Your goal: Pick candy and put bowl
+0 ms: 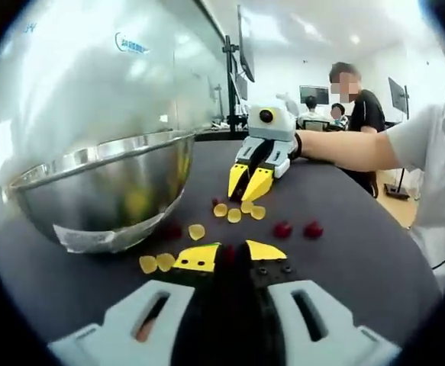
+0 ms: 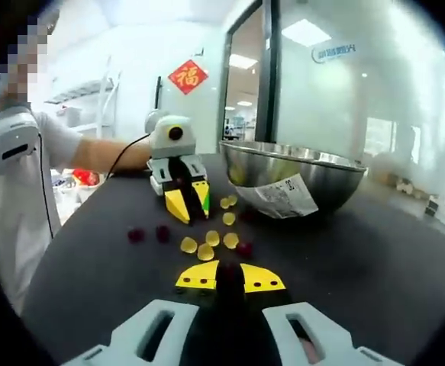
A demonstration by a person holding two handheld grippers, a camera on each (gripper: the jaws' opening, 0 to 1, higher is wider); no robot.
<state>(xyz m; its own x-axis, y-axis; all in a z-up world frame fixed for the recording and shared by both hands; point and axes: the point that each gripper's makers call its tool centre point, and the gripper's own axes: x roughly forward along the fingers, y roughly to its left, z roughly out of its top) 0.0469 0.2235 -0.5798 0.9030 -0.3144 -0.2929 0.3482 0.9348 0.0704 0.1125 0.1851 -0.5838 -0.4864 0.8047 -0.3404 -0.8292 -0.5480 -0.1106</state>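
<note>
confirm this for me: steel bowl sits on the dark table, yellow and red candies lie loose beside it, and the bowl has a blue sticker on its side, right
Not quite: the sticker on the steel bowl is white with dark print, not blue, as the right gripper view shows. The rest holds: the bowl sits on the dark table, with yellow candies and red candies loose beside it.

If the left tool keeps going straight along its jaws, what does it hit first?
The left tool already seems shut on a dark red candy. Straight ahead, the cluster of yellow candies comes first, then the right tool just behind them. Depth is hard to judge; the bowl sits off to the side.
</note>
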